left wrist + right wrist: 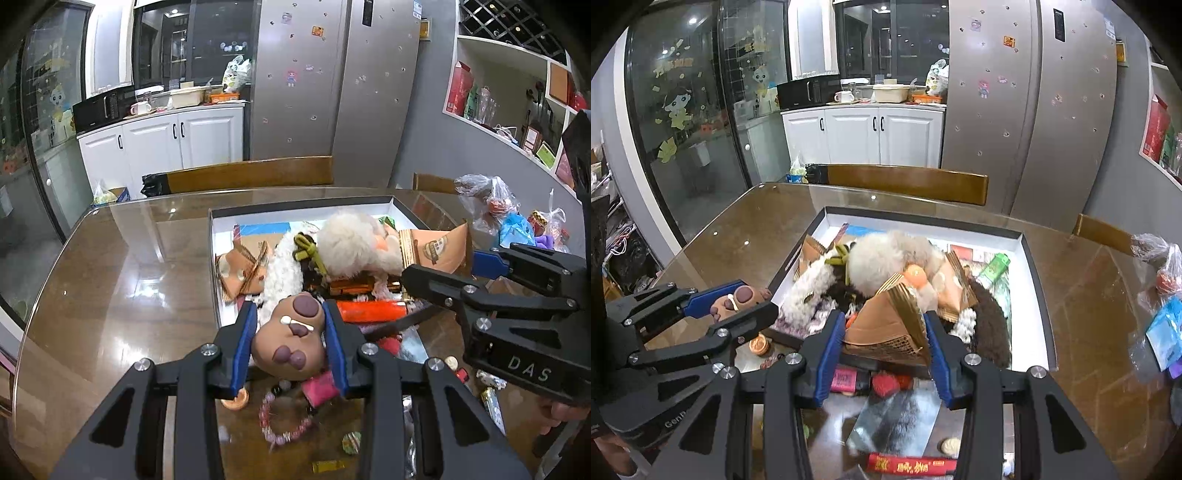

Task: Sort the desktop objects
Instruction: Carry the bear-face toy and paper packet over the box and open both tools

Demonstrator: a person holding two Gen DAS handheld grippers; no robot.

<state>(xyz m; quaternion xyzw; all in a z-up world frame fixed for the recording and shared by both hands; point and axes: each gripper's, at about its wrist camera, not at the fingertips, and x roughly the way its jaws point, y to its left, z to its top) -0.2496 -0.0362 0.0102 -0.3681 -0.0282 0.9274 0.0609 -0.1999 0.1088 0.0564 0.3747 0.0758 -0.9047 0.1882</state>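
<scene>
Brown capybara toy [291,332] clamped lengthwise in left gripper [291,325], snout forward; right gripper [886,332] clamps kraft packet [890,325].

Red packet [908,464] — print blurred, illegible

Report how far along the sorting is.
Done: the box already holds a fluffy white toy and other items. In hand: left gripper holds a brown squishy toy; right gripper holds a brown paper packet. Left: bead bracelet, red packet and small bits on the table.
</scene>
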